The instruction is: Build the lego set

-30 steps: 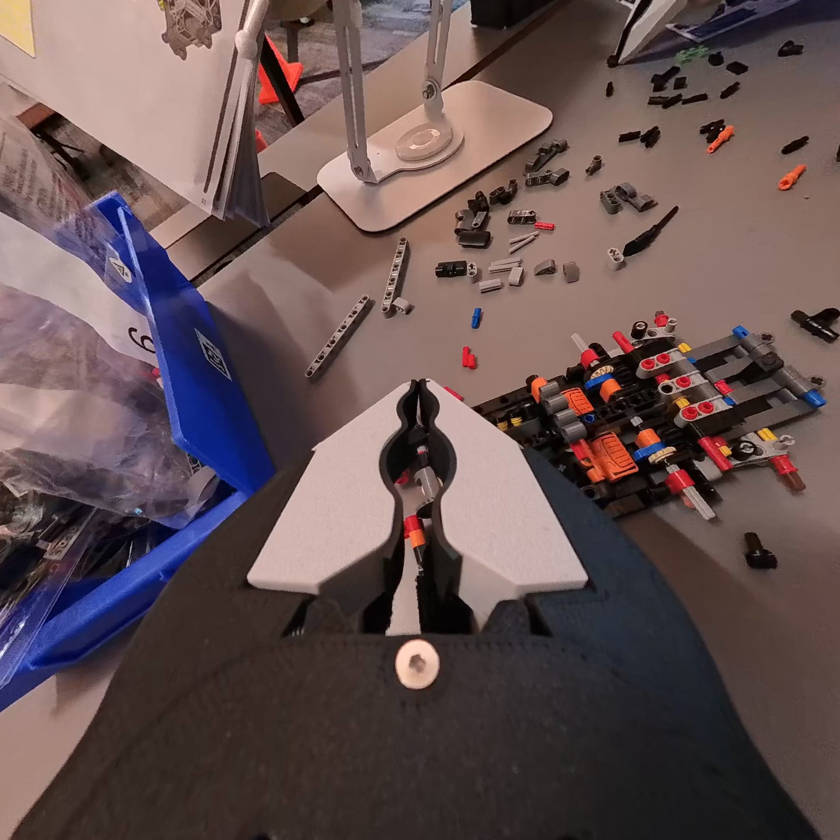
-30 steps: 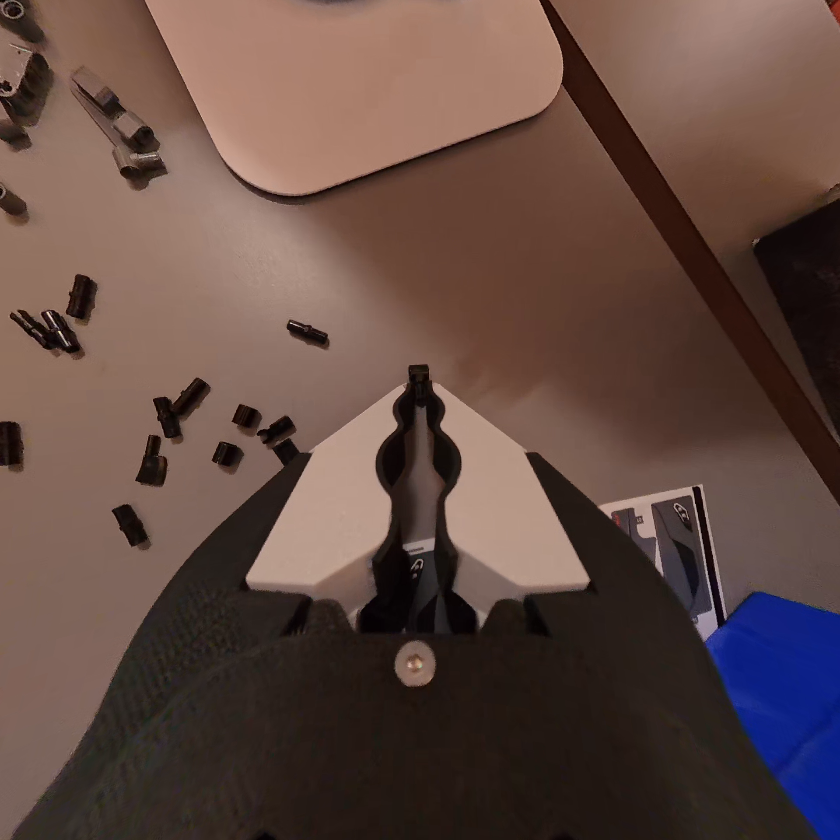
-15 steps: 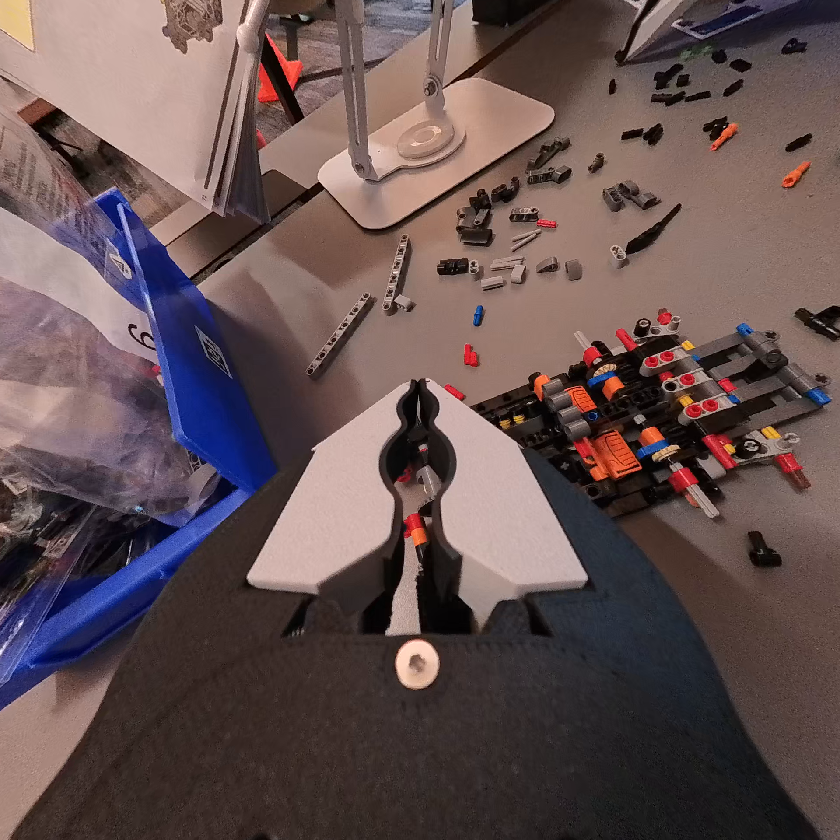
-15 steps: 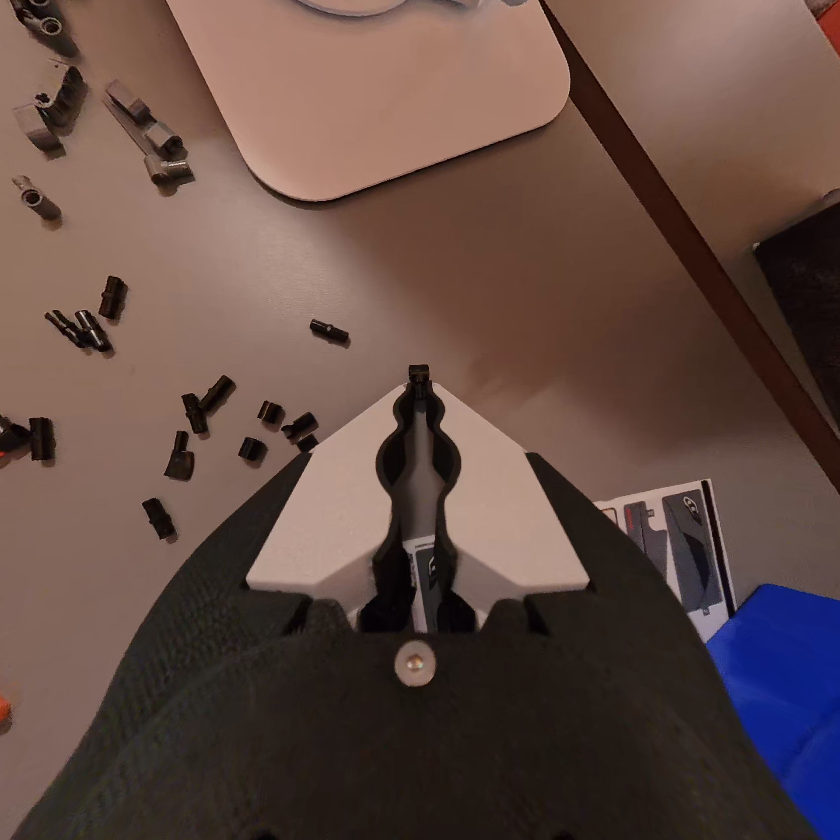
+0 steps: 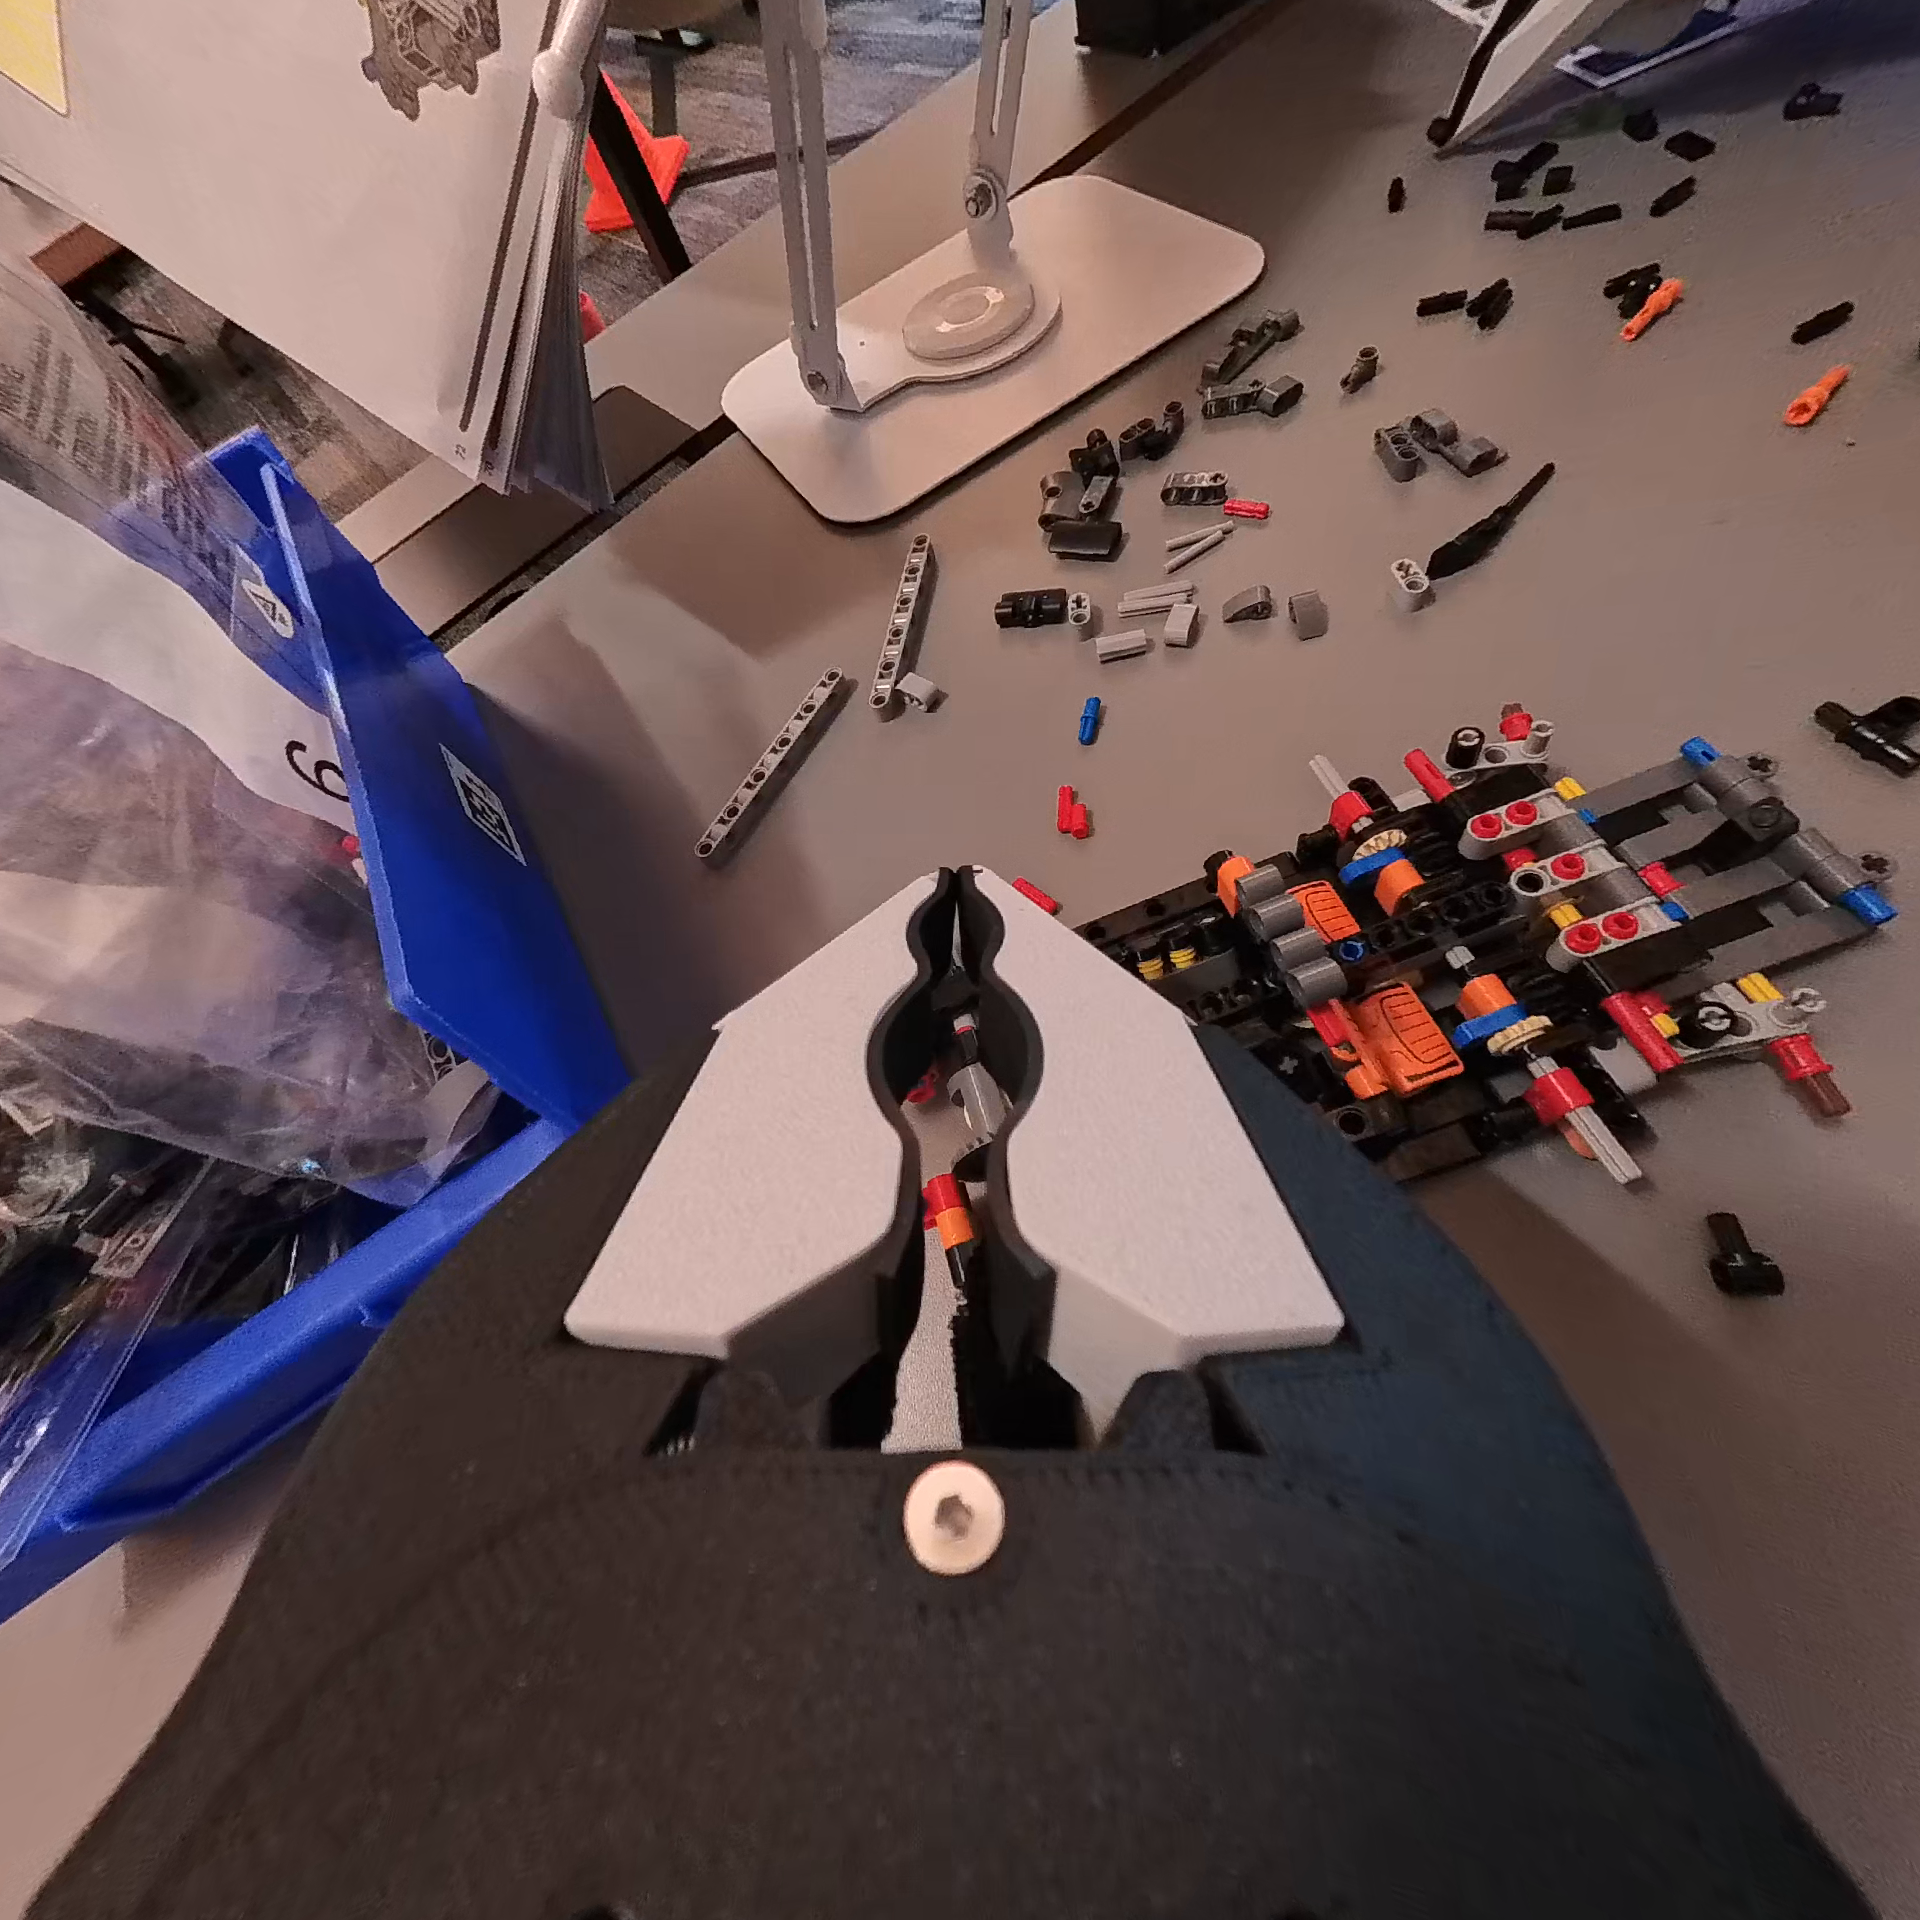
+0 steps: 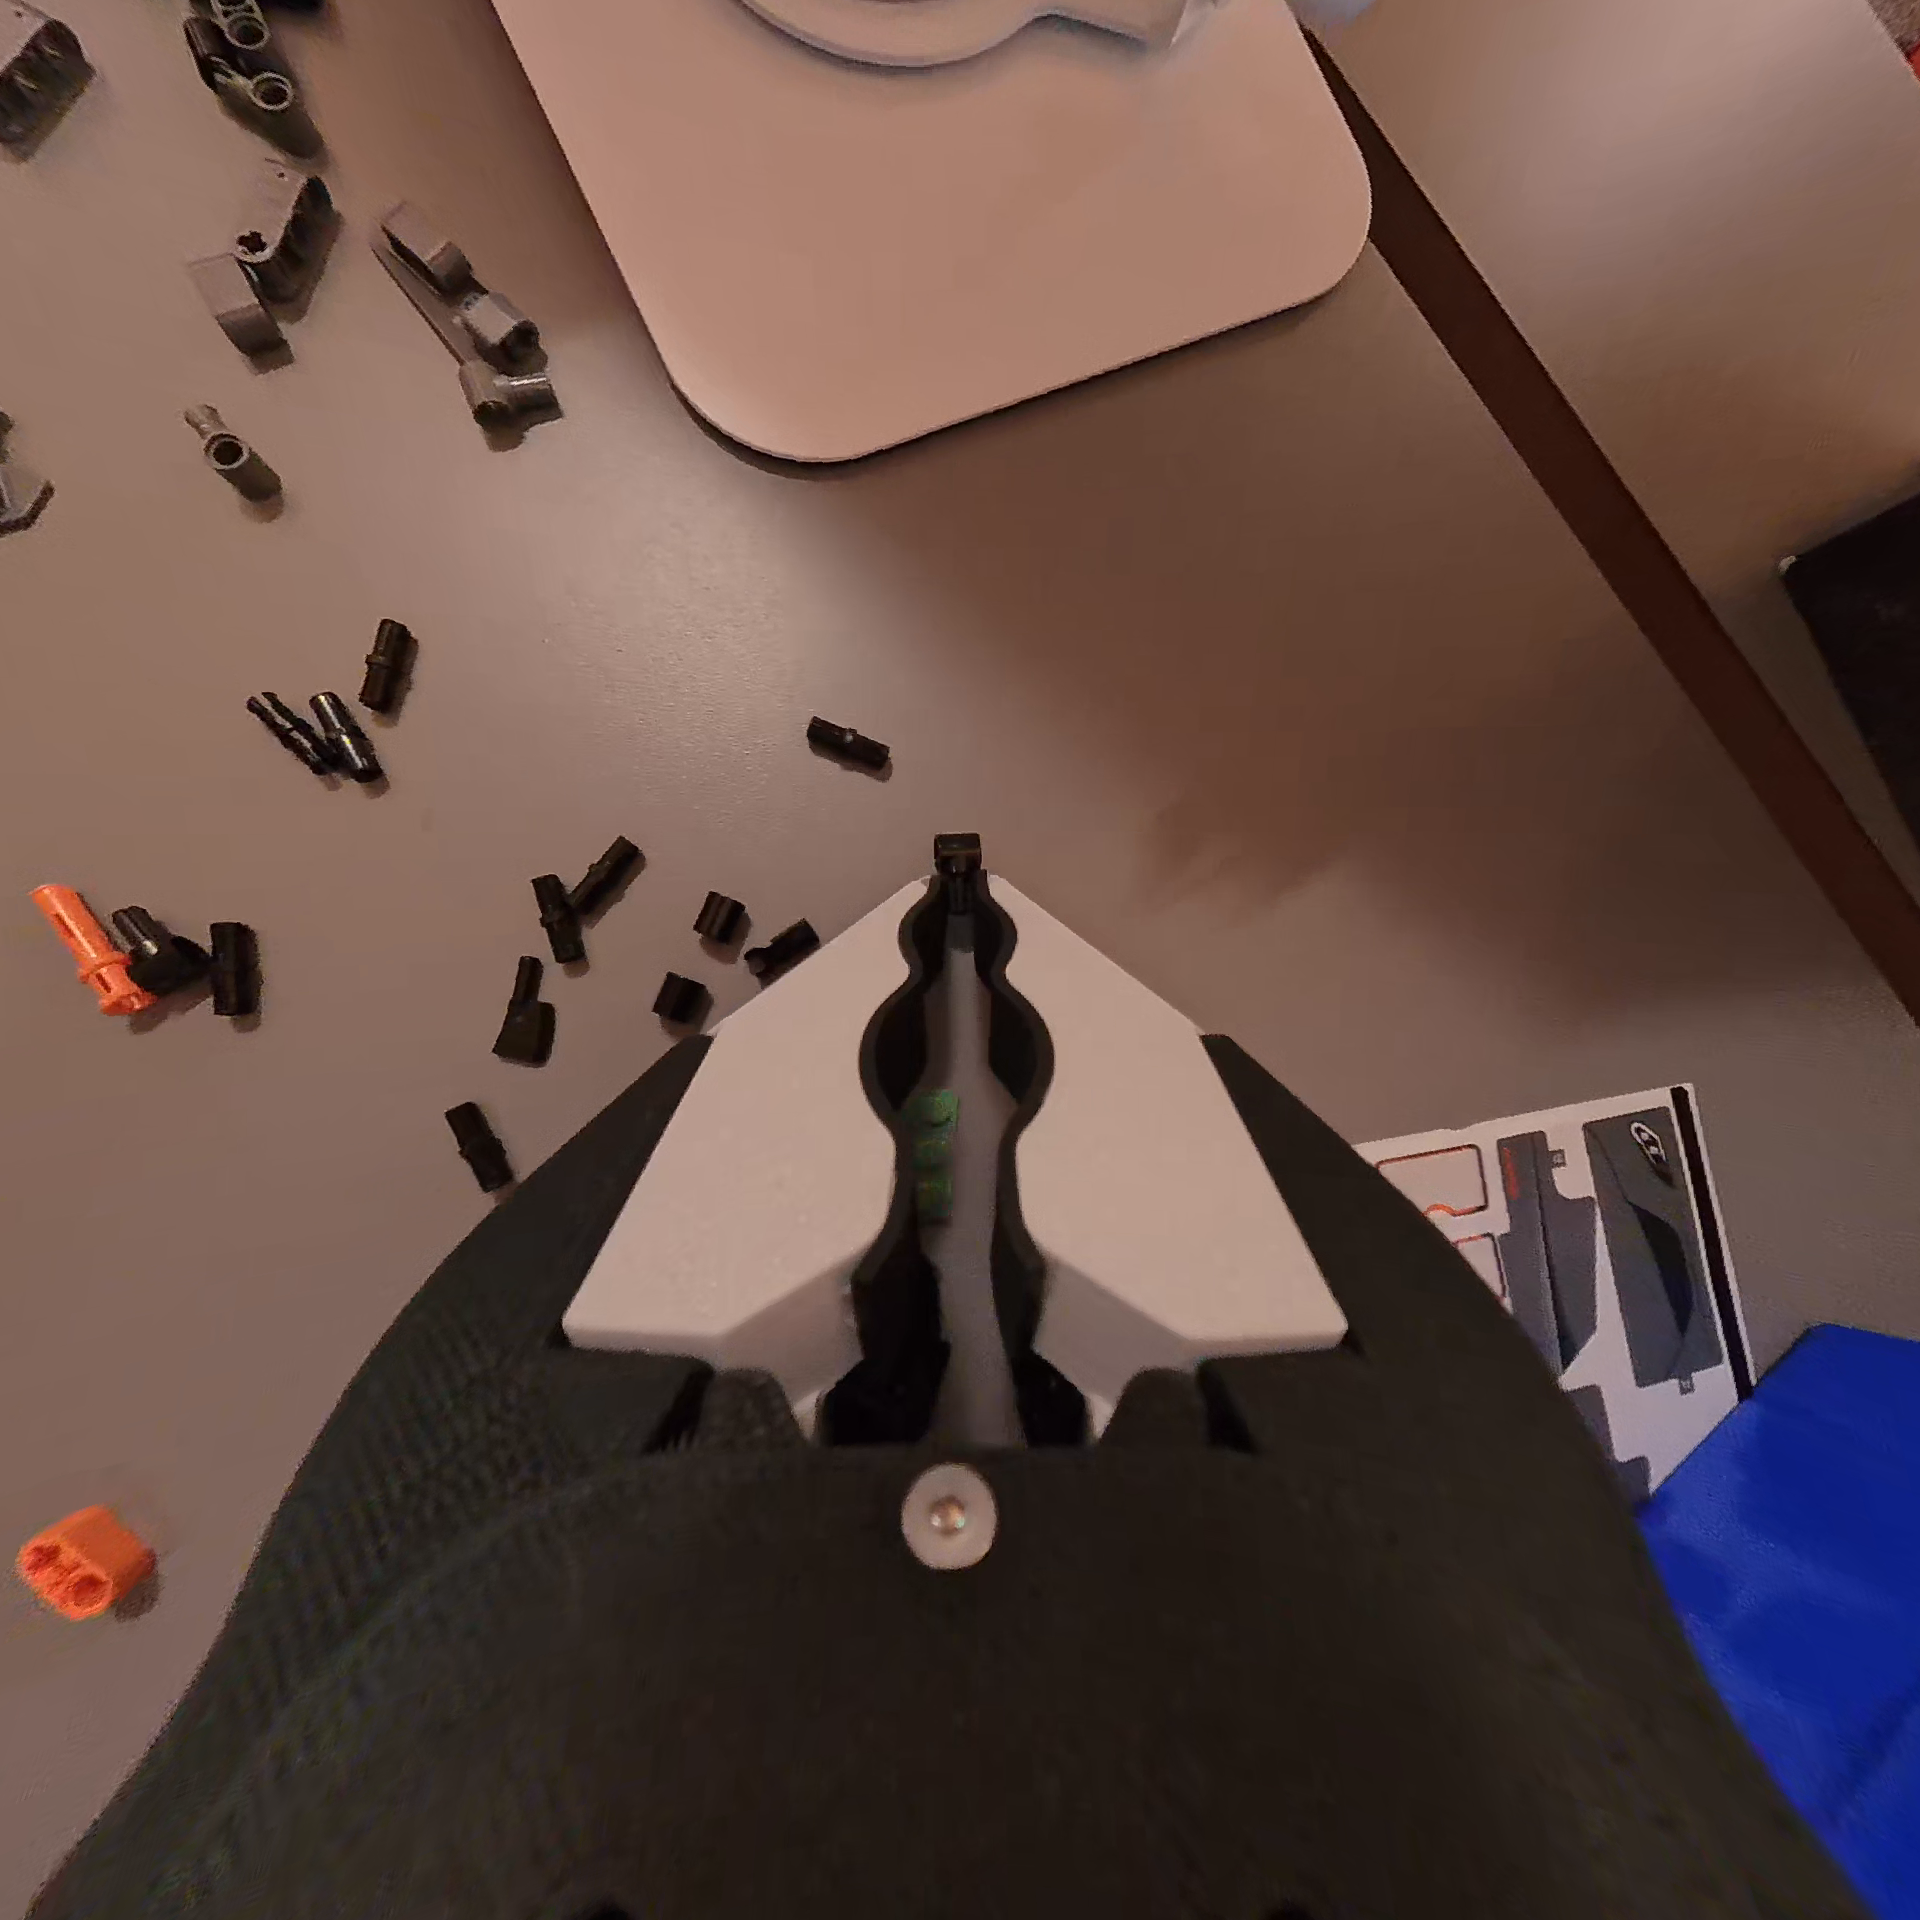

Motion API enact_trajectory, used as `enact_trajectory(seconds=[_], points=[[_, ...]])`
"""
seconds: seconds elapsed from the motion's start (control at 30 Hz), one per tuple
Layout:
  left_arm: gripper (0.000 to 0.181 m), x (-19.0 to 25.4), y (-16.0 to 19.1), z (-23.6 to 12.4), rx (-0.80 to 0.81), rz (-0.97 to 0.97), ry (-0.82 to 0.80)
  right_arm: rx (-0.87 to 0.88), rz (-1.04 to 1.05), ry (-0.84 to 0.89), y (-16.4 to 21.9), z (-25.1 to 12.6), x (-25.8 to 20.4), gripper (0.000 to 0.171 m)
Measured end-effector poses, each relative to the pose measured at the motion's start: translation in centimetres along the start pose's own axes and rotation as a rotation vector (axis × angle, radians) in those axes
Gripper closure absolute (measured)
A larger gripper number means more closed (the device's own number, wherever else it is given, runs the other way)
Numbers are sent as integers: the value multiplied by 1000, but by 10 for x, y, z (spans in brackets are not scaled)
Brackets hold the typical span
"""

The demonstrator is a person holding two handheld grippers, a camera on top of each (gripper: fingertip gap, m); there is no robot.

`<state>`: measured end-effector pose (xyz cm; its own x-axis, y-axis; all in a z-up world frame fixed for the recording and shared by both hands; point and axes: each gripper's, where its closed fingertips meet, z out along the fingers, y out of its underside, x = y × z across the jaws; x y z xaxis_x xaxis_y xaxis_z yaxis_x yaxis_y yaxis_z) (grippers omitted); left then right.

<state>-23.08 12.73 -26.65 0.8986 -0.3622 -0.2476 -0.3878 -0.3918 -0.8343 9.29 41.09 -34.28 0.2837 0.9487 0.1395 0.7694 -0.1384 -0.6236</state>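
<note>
The left hand-held gripper (image 5: 958,883) is clenched with nothing visibly caught at its tips, above the grey bench (image 5: 1558,623). The half-built lego chassis (image 5: 1455,966) lies at its 3 o'clock, a blue bin (image 5: 447,831) at 9 o'clock. The right hand-held gripper (image 6: 957,883) pinches a small black pin (image 6: 957,850); loose black pins (image 6: 582,904) lie scattered at its 9 o'clock.

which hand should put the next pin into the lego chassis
Right. The right tongs already pinch a black pin; the left tongs are shut and empty beside the chassis.
</note>
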Motion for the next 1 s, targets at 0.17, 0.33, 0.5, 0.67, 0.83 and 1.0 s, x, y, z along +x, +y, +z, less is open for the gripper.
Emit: enact_trajectory(seconds=[0.17,0.33,0.5,0.67,0.83,1.0], points=[[181,0,0,0,0,0,0,14,-3,-2,-4,-4,-5,168],[181,1,0,1,-1,0,2,28,-5,-7,-6,-9,-13,168],[181,1,0,1,-1,-1,4,31,-10,-10,-7,-13,-20,168],[181,2,0,2,0,-2,7,43,-13,-13,-10,-18,-26,169],[181,3,0,3,-1,-3,9,53,-17,-18,-12,-22,-33,169],[181,3,1,4,-2,-2,12,61,-22,-23,-15,-26,-39,169]])
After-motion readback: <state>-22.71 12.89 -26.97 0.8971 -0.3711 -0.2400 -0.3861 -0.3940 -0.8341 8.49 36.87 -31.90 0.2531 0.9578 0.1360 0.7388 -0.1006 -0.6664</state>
